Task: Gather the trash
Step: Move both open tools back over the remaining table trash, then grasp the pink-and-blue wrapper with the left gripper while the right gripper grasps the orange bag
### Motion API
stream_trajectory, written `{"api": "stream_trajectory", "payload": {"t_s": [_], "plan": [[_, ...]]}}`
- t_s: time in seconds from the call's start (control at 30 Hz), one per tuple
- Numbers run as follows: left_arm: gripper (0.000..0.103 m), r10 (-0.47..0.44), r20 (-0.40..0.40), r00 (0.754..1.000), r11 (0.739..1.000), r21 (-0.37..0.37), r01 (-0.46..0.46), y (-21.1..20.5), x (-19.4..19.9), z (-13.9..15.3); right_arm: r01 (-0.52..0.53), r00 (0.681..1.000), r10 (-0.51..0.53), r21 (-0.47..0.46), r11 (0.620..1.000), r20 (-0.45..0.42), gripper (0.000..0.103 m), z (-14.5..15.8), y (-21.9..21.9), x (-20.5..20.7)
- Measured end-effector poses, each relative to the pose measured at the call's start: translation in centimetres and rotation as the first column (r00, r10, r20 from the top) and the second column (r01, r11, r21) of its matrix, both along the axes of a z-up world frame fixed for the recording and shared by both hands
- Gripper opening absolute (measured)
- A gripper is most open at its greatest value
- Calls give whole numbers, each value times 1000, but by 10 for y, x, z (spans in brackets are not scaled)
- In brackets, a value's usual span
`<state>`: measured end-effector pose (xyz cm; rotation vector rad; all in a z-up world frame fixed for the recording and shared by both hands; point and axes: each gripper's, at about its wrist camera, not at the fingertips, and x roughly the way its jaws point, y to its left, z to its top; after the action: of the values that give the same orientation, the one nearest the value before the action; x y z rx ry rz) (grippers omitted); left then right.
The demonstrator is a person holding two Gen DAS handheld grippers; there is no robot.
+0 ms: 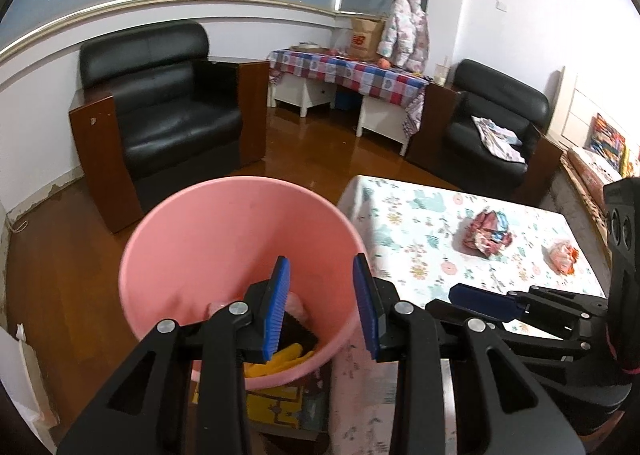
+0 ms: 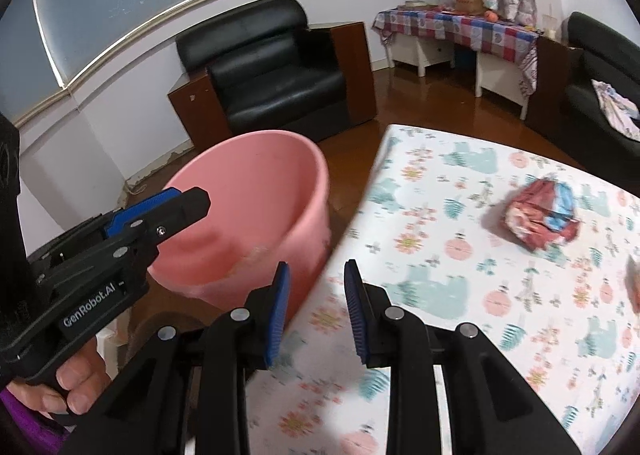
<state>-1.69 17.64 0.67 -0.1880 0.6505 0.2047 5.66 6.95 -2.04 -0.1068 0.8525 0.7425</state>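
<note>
A pink bucket (image 1: 240, 255) stands just left of the table with the patterned cloth (image 1: 400, 223); yellow and dark scraps lie in its bottom. My left gripper (image 1: 321, 275) hangs open and empty over the bucket's near rim. On the cloth lie a crumpled red wrapper (image 1: 486, 235) and a smaller pink-orange wad (image 1: 562, 257). In the right wrist view my right gripper (image 2: 317, 271) is open with nothing in it, over the table's left edge beside the bucket (image 2: 248, 191). The red wrapper (image 2: 540, 215) lies further right. A hand (image 2: 76, 383) holds the left gripper (image 2: 192, 199).
Two black armchairs (image 1: 172, 115) (image 1: 496, 123) stand on the brown wooden floor behind. A low table with a checked cloth (image 1: 352, 71) runs along the far wall. A yellow printed box (image 1: 280, 407) sits under the bucket.
</note>
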Motion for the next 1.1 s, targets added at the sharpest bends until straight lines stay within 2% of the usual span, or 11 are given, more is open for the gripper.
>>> {"api": "stream_trajectory", "payload": {"t_s": [0.33,0.57,0.73,0.8,0.87,1.1], "plan": [[33,-119,-15,993,993,19,119,-50,23,-2,111,993,-111,-19,994,33,27,-1,-65,8],[33,-179,-35,983,984,21,180,-77,46,-9,226,974,-226,12,974,4,27,-5,-118,24],[33,-218,-56,974,976,-6,218,-93,64,-14,307,952,-307,26,951,-3,27,-4,-157,38],[33,-237,-65,969,972,-10,237,-101,73,-15,343,939,-343,34,939,-3,31,-2,-172,44],[33,-255,-73,964,967,-9,255,-109,81,-17,375,927,-375,45,926,1,39,1,-185,49],[33,-324,-86,942,946,-10,324,-137,117,-24,477,878,-479,54,877,27,42,5,-233,65]]}}
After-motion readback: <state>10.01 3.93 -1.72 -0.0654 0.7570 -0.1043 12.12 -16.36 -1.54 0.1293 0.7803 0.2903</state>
